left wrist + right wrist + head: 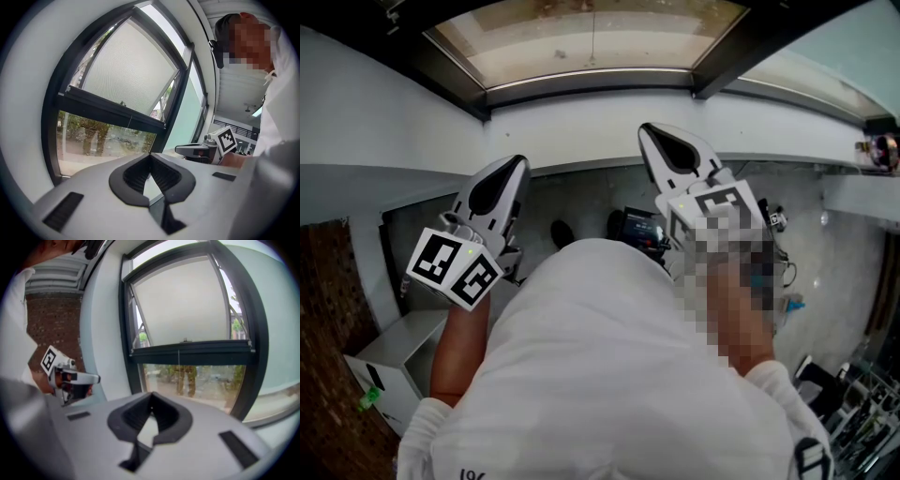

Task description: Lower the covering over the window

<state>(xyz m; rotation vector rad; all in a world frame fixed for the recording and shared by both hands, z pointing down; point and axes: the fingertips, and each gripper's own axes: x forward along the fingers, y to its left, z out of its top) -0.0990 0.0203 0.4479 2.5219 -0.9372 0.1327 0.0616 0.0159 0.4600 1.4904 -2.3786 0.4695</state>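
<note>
The window [581, 37] has a pale roller shade [187, 305] pulled partway down. The shade ends in a dark bottom bar [187, 352], and a thin pull cord [178, 363] hangs from the bar's middle. In the left gripper view the shade [126, 70], its bar [112, 110] and the cord [129, 123] show again. My left gripper [517, 161] and right gripper [649, 131] are held side by side below the window, short of the glass. Both are shut with nothing between the jaws [150, 155] [151, 394]. Neither touches the cord or the bar.
A white sill and wall [581, 131] run under the window, with a frosted pane [276, 333] to its right. On the floor are a grey box [394, 347] at the left, dark equipment [637, 225] in the middle and a rack [862, 403] at the lower right. A brick wall [56, 324] is at the left.
</note>
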